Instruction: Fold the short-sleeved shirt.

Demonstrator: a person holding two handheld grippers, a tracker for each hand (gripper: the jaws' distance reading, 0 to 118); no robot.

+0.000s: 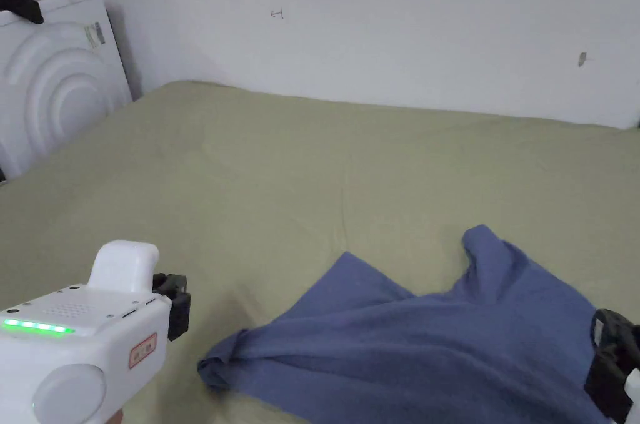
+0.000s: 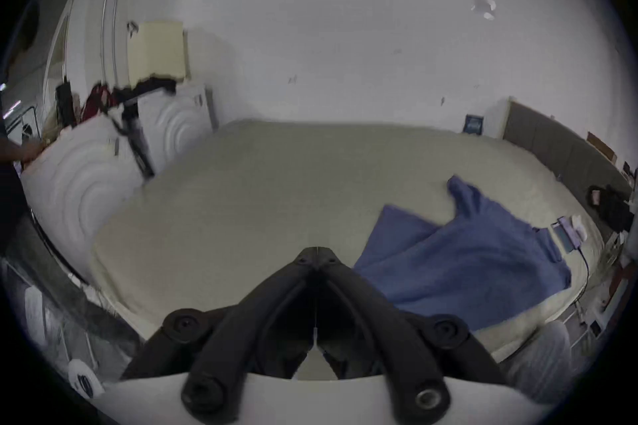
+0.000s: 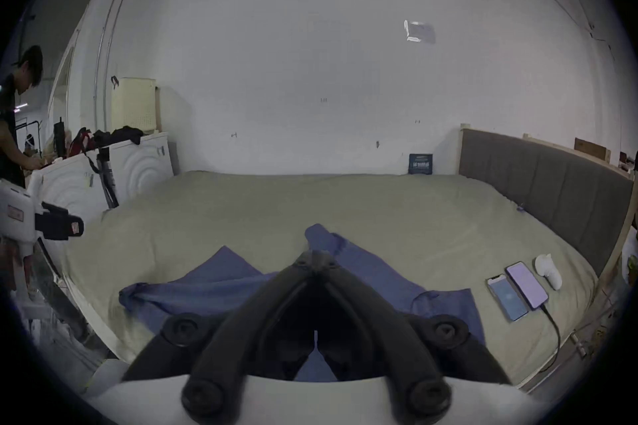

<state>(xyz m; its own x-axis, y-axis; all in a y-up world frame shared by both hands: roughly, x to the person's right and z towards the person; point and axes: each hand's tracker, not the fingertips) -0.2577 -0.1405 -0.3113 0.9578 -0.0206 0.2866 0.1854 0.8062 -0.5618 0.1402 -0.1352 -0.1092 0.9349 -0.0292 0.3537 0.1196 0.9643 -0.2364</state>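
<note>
On the bed, at 5 o'clock in head view, shirt lies crumpled, no fold made. Left tool jaws together, empty, off the cloth at 9 o'clock. Right tool jaws together above it. All folding left.

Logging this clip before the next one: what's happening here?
A person holds two tongs over a bed with an olive-green sheet. A crumpled blue short-sleeved shirt lies unfolded near the edge. The left tongs are shut and empty, off to the shirt's side; the right tongs, also shut, are above the shirt. Folding hasn't started.
</note>
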